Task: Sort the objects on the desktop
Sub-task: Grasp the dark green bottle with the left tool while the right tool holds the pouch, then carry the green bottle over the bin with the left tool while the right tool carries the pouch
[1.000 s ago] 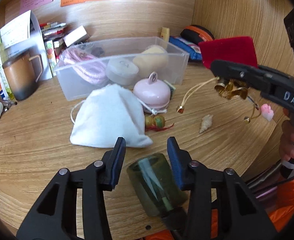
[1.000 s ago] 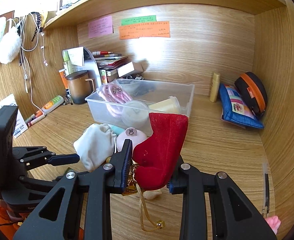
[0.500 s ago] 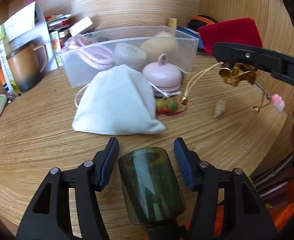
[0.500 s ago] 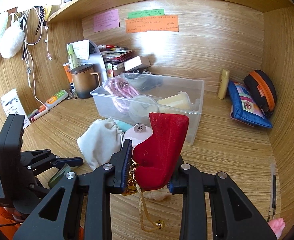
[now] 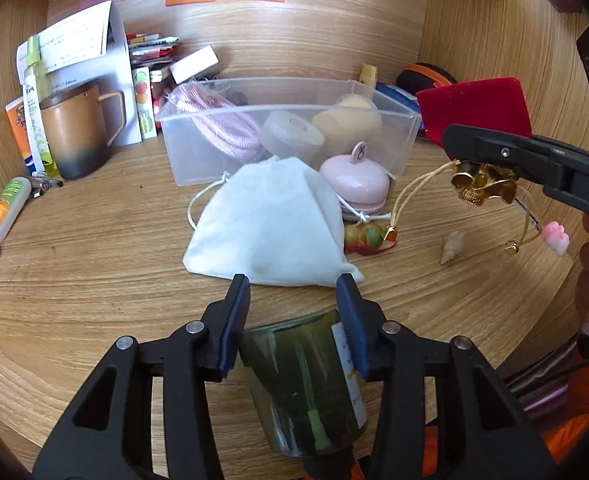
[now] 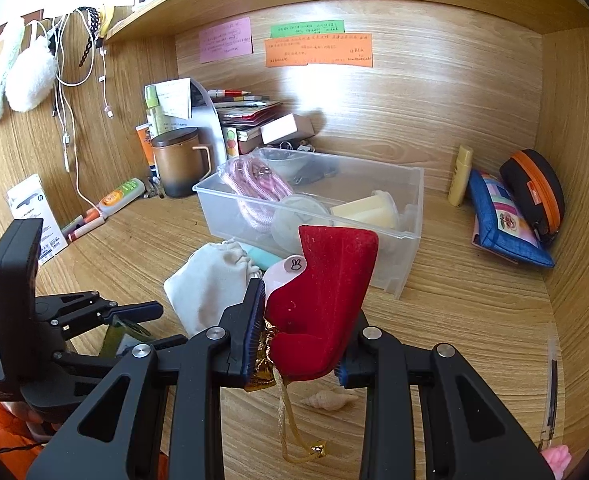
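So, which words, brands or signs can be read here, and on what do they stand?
"DA", cut off by the frame: right gripper body.
"hp" logo: white box.
Rabbit sign: pink case tab.
Sticky notes, tube, green bottle label: too small or blurred to read.

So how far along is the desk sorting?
Partway. The clear plastic bin already holds a pink cord. The right gripper grips a red velvet pouch; the left gripper grips a green glass bottle. A white drawstring bag and seashell remain.
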Tool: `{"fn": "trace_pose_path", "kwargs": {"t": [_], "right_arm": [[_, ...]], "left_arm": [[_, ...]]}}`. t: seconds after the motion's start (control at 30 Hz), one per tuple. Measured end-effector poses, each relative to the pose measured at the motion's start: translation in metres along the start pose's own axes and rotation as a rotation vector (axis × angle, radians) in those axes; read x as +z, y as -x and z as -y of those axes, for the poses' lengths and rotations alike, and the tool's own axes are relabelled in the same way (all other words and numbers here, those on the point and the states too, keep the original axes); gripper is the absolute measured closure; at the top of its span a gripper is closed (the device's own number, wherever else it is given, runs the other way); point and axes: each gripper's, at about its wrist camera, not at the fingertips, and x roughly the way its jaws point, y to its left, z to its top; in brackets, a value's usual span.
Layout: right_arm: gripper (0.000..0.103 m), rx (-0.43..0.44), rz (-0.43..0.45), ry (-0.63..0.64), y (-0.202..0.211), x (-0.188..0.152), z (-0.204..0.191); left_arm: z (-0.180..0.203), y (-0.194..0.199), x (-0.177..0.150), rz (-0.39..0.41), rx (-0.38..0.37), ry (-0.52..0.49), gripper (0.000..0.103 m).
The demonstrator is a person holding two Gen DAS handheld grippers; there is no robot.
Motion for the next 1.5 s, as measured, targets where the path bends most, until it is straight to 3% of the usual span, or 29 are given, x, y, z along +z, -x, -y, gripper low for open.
{"fn": "trace_pose_path", "kwargs": {"t": [0.73, 1.13, 1.5], "right_arm": [[0.076, -0.019, 0.082, -0.001, 0.011, 0.037, 0.01], [0.076, -0.013, 0.108, -0.006, 0.004, 0.058, 0.016], [0.076, -0.019, 0.102, -0.007, -0.01, 0.073, 0.024]], "left_arm": [[-0.016, 0.03, 0.053, 0.127, -0.062, 0.016, 0.061], [-0.03, 0.044, 0.086, 0.179, 0.002, -0.004, 0.061], [-0.04, 0.038, 0.125, 0.214, -0.006, -0.028, 0.061]]}}
